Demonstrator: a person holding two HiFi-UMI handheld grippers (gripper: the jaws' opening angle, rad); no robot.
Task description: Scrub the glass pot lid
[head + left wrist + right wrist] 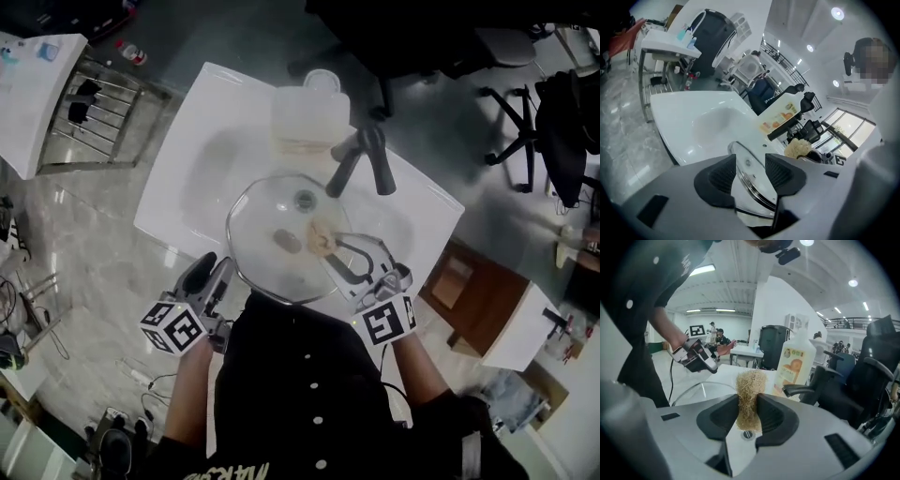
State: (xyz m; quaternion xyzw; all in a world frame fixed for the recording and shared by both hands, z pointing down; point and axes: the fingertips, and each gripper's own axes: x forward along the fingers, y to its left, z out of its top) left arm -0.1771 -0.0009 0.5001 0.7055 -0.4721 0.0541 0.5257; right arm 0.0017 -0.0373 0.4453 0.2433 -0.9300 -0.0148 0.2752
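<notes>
The glass pot lid lies in the white sink, its knob facing up. My right gripper is shut on a tan fibrous scrubber that rests on the lid's right part. In the right gripper view the scrubber is pinched between the pads of that gripper, above the knob. My left gripper is at the lid's near-left edge. In the left gripper view, that gripper stands open, the lid's metal rim passing between its pads without touching them.
A black faucet reaches over the back of the sink, with a clear soap bottle beside it. A metal rack stands to the left. Office chairs and a wooden cabinet are on the right.
</notes>
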